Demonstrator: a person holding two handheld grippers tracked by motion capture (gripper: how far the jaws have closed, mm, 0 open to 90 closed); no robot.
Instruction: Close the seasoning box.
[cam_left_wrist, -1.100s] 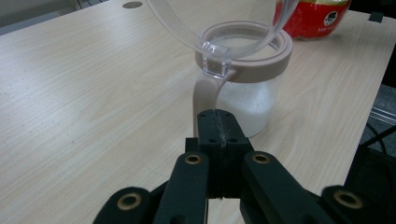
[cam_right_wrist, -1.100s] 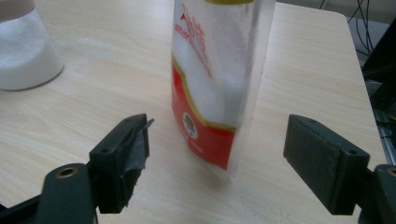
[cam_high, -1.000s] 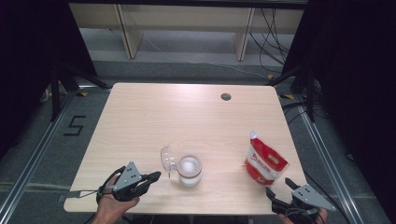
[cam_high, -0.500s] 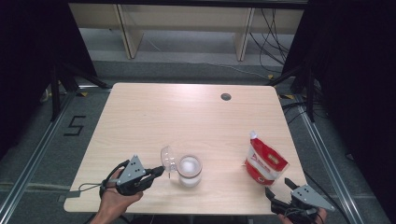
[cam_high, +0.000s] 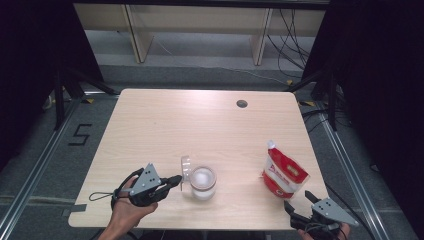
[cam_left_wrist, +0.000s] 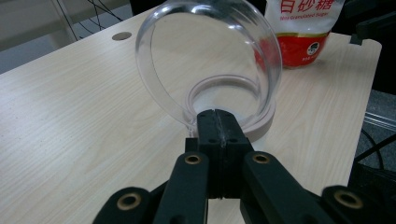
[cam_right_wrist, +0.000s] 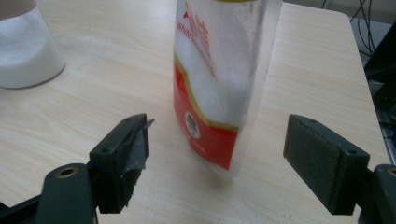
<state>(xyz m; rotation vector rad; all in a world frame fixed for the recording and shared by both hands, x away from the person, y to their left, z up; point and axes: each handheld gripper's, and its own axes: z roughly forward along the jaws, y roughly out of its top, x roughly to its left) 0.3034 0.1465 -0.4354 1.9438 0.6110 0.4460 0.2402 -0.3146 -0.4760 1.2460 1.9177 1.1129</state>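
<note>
A clear glass jar (cam_high: 203, 182) holding white sugar stands near the table's front edge, its hinged clear lid (cam_high: 186, 169) swung up on the left side. My left gripper (cam_high: 176, 180) is shut on the lower rim of that lid (cam_left_wrist: 210, 60), with the jar's pale rim (cam_left_wrist: 261, 123) just behind the tips (cam_left_wrist: 217, 122). A red and white sugar bag (cam_high: 282, 172) stands at the front right. Just in front of it my right gripper (cam_high: 298, 199) is open, the bag (cam_right_wrist: 215, 84) standing beyond its spread jaws (cam_right_wrist: 219, 144) and apart from them. The jar (cam_right_wrist: 25, 51) is at far left there.
A round cable hole (cam_high: 242, 104) sits near the far edge of the wooden table (cam_high: 165, 125). Metal frame rails run along both sides on the floor, and shelving legs stand behind. The table's front edge lies right under both hands.
My left gripper has slid right up to the jar and its jaws now meet at the lid's rim. The right gripper and the bag have stayed put.
</note>
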